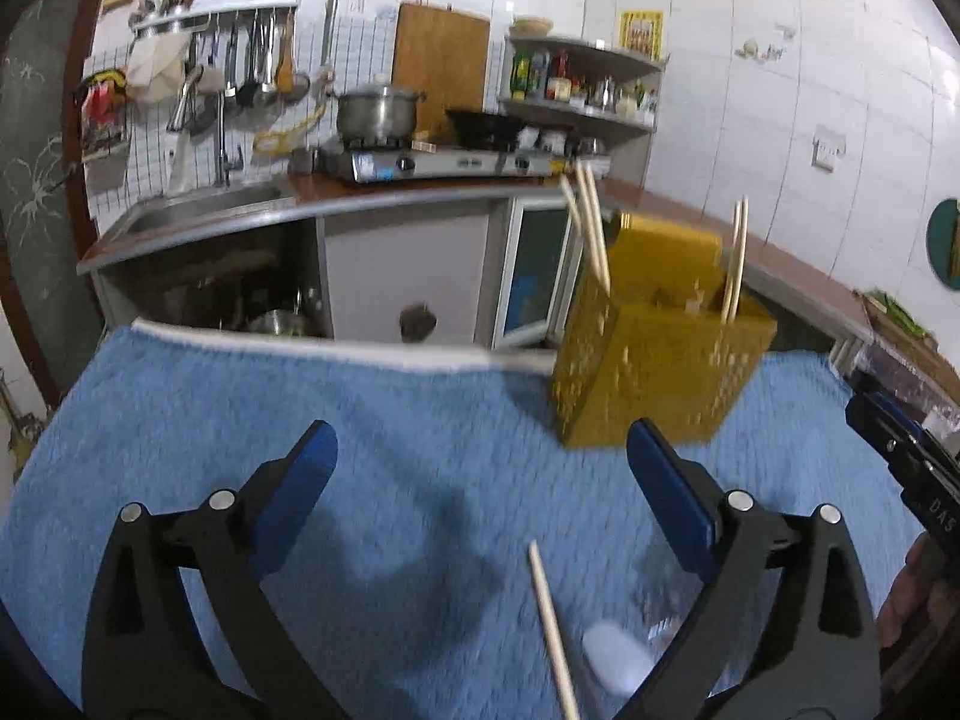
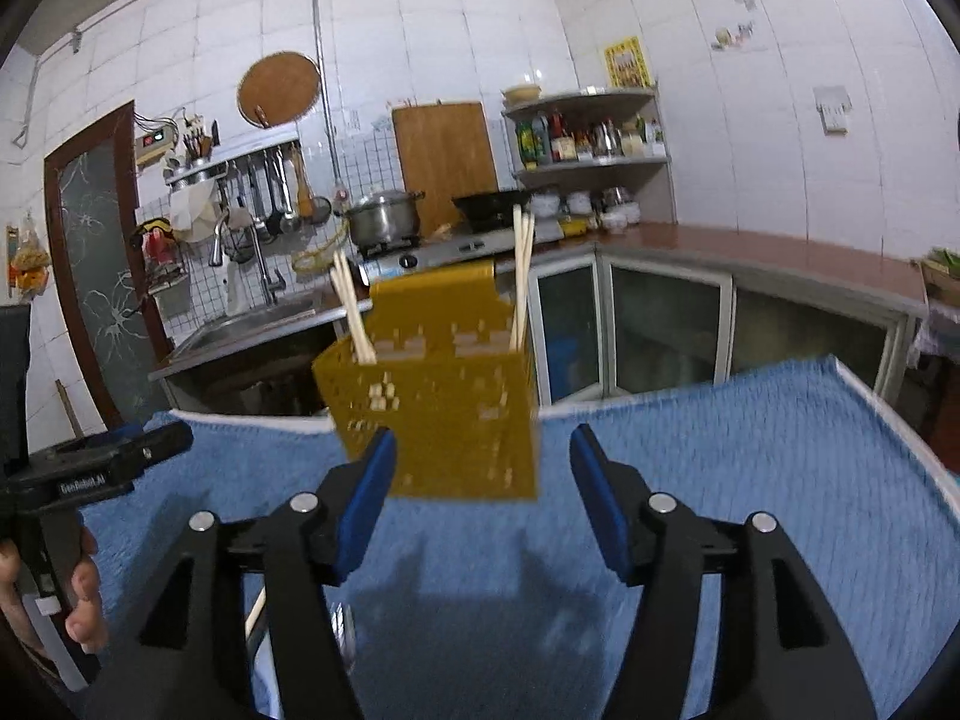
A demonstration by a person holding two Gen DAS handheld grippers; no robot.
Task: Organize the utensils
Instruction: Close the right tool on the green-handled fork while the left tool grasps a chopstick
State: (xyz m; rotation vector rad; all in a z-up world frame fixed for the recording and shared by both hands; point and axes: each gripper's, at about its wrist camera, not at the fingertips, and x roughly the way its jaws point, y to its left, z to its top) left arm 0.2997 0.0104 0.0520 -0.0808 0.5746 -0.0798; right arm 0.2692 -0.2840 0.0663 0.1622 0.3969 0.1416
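A yellow perforated utensil holder (image 1: 654,354) stands upright on the blue towel (image 1: 300,420), with chopsticks (image 1: 591,228) sticking up in two of its compartments. My left gripper (image 1: 480,468) is open and empty above the towel, left of the holder. One loose chopstick (image 1: 552,624) and a white spoon (image 1: 612,657) lie on the towel between its fingers. My right gripper (image 2: 483,474) is open and empty just in front of the holder (image 2: 444,414). It shows at the right edge of the left wrist view (image 1: 906,456).
Behind the towel's far edge are a kitchen counter (image 1: 420,195) with a sink (image 1: 198,210), a gas stove with a pot (image 1: 378,111) and a corner shelf of bottles (image 1: 576,84). The left gripper's body (image 2: 96,468) and a hand are at the left in the right wrist view.
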